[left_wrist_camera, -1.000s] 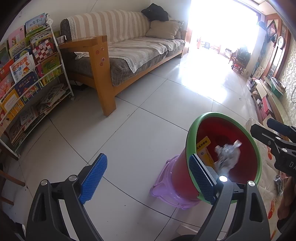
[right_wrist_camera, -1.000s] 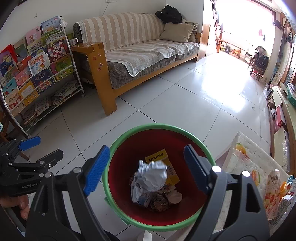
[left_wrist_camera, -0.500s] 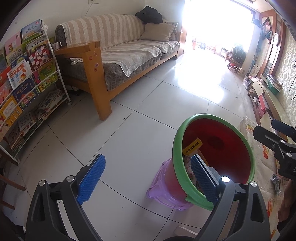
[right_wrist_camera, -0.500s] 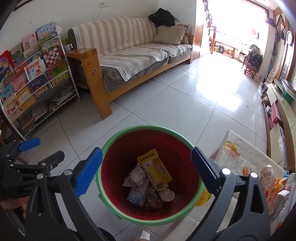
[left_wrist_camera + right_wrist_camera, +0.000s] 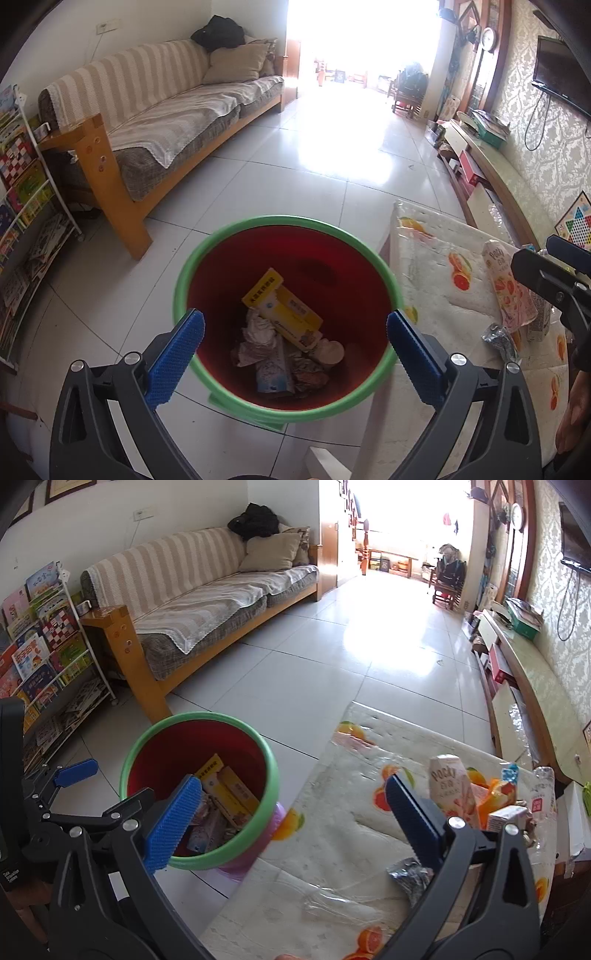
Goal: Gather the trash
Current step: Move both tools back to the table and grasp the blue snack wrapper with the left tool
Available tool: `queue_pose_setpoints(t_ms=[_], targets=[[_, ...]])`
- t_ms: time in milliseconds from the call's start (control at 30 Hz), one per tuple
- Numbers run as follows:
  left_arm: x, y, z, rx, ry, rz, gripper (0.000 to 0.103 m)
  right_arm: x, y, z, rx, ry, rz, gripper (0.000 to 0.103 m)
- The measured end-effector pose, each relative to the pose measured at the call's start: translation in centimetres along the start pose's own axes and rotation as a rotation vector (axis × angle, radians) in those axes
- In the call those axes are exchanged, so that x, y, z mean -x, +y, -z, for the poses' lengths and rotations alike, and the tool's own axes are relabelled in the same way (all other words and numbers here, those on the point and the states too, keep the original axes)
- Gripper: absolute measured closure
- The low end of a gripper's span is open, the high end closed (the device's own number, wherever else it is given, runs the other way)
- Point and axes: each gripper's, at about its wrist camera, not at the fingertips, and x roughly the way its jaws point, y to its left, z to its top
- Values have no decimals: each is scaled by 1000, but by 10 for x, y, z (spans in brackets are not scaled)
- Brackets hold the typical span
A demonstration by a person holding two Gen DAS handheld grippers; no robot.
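Observation:
A red bin with a green rim [image 5: 207,251] [image 5: 147,734] stands on a purple stool [image 5: 273,819] beside the table. It holds a yellow box [image 5: 284,310], crumpled paper [image 5: 258,330] and other wrappers. My left gripper [image 5: 293,354] is open and empty above the bin's mouth. My right gripper [image 5: 291,819] is open and empty over the table's edge, between the bin and the litter. A crumpled foil wrapper [image 5: 408,877] [image 5: 498,339] lies on the table by its right finger. A pink Pocky pack [image 5: 452,786] [image 5: 508,284] and small cartons [image 5: 506,818] lie further right.
The table carries a fruit-print plastic cloth [image 5: 332,849]. A wooden sofa [image 5: 147,122] stands at the far left and a book rack [image 5: 40,657] beside it. A low TV bench [image 5: 491,162] runs along the right wall. White tiled floor [image 5: 295,184] lies beyond.
The foil ball dropped into the bin. My left gripper has swung right to above the bin. My right gripper has moved right, from above the bin to over the table.

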Motion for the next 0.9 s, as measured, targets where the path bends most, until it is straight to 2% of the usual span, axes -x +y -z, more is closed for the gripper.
queue_pose_setpoints(t_ms=[300,567,767,900], targets=[[-14,-110,12,-119,49,132,8,33,-109,42,-113,16,147,5],[-34,-194,34,-204,131,220,8,51,-193,83,-216,44,231,5],[-55,-248,54,-268,199,247,8,54,-237,109,-287,66,252,5],[-70,-273,63,-293,235,231,8,54,-257,121,-322,68,250,5]])
